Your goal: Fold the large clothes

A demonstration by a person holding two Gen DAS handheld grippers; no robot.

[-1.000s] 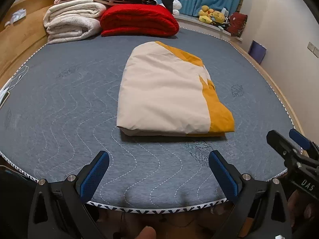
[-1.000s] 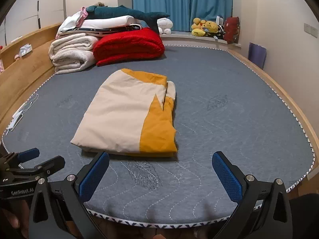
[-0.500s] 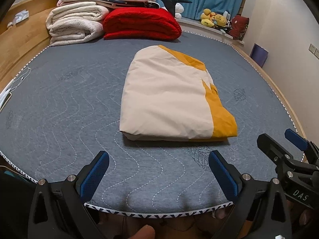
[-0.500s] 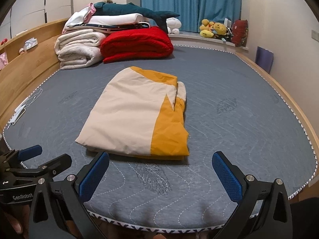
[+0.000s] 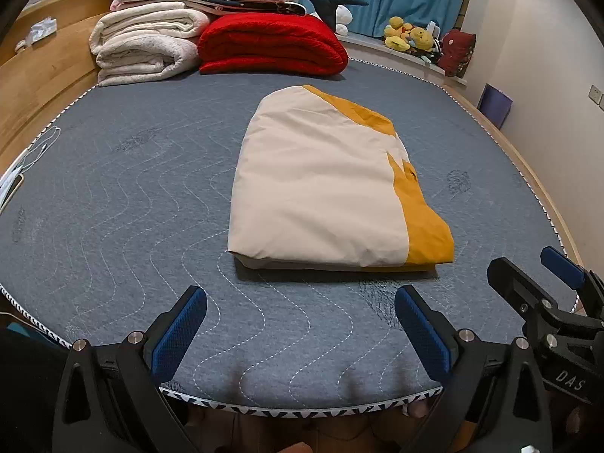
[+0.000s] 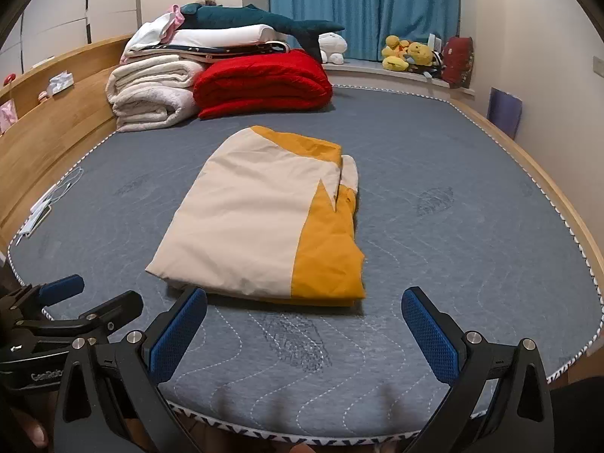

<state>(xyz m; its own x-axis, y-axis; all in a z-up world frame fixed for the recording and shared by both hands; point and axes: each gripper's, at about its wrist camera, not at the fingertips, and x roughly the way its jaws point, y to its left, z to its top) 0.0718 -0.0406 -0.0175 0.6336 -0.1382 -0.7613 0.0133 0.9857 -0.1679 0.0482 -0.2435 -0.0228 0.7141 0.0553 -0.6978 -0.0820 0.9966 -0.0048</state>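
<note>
While the folded cream-and-orange garment (image 5: 324, 192) lies flat on the grey quilted mattress (image 5: 113, 196), you hold both grippers apart from it at the near edge of the bed. In the left wrist view, your left gripper (image 5: 301, 326) stands with its blue-padded fingers (image 5: 177, 330) spread wide at the bottom of the frame, gripping nothing; the garment sits at centre frame, above and between them, its near folded edge a short way beyond the pads and not touching them. Your right gripper (image 5: 543, 275) shows at the lower right of that frame, just beside the garment's orange corner yet clear of it.

In the right wrist view, the right gripper (image 6: 304, 321) is likewise wide and empty. The garment (image 6: 256, 222) lies at centre frame, its near edge close above the left pad (image 6: 177, 336), whose tip overlaps the cloth's shadowed rim in the picture; contact cannot be told. The left gripper (image 6: 75, 302) juts in at the lower left, its fingers parted.

At the top of both frames, a red blanket (image 5: 271, 43) and rolled white blankets (image 5: 147, 49) are stacked at the far end, with blue curtains (image 6: 362, 3) behind.
</note>
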